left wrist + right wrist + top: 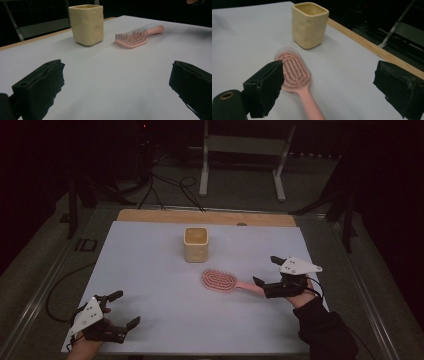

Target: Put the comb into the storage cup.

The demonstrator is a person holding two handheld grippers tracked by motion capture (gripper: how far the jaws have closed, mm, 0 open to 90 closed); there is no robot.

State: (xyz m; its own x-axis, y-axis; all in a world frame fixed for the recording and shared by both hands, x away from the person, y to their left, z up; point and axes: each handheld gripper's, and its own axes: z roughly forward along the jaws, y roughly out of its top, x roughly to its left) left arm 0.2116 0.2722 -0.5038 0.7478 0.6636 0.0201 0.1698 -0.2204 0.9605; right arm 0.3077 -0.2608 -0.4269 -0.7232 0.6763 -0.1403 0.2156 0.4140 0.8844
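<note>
Two grippers spread wide, nothing grasped yet. High view: I'm hovering the right gripper point(267, 270) over the pink brush point(220, 280) handle; left gripper point(122, 308) idling. Left gripper view: brush lying bristles-up beside the cup point(86, 24). Right gripper view: handle lying between my jaws; the grab is left.

High view: fixed overhead, facing forward and down over the whole bench point(150, 270). Tool views: low, close to the bench surface. Shared by all three: cup point(195, 244) and hairbrush point(220, 280).
</note>
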